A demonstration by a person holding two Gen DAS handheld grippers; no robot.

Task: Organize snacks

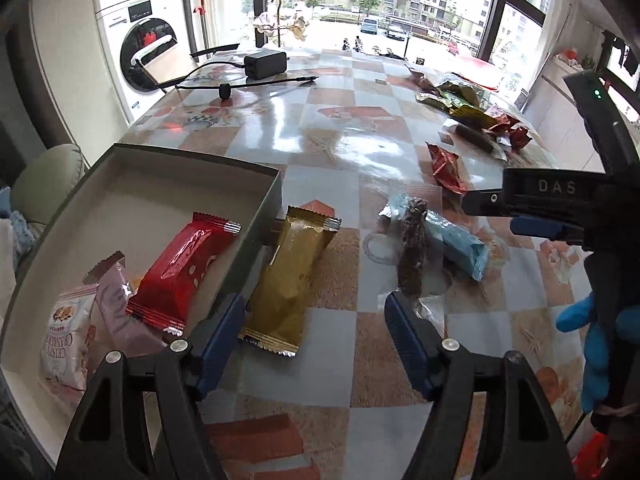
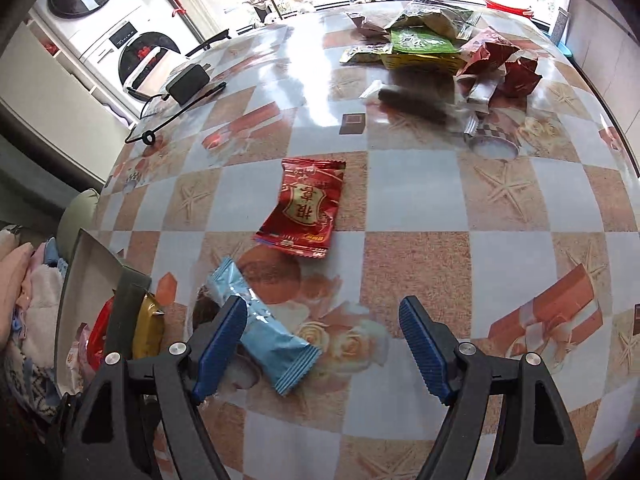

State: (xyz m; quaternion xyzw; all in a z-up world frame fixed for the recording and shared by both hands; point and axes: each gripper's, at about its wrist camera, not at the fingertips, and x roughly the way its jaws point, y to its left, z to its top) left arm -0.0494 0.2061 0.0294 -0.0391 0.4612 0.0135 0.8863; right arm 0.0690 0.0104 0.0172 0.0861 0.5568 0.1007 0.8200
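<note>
We see an open grey box [image 1: 264,200] at the near left of a table [image 1: 340,128] covered in a checked, glossy cloth. Inside the box lie a red snack bar [image 1: 180,270], a pale pink packet [image 1: 116,300] and a white cranberry packet [image 1: 66,332]; the white one is partly cut off by our left gripper [image 1: 314,338]. A gold bar [image 1: 290,276] lies on the cloth just beside the box's right wall. Right of it, a light blue packet [image 1: 460,244] and a dark brown snack in clear wrap [image 1: 412,248] overlap; we cannot tell which lies on top. A red packet [image 2: 304,208] with Chinese lettering sits alone mid-table. At the far right a heap of snacks [image 2: 436,52] is blurred and hard to sort.

Our left gripper's jaws stand spread and empty above the gold bar. Our right gripper [image 2: 324,346] is also spread, holding nothing; its left finger [image 2: 220,344] covers part of the blue packet. A blue-gloved hand [image 1: 600,344] shows at the edge.
</note>
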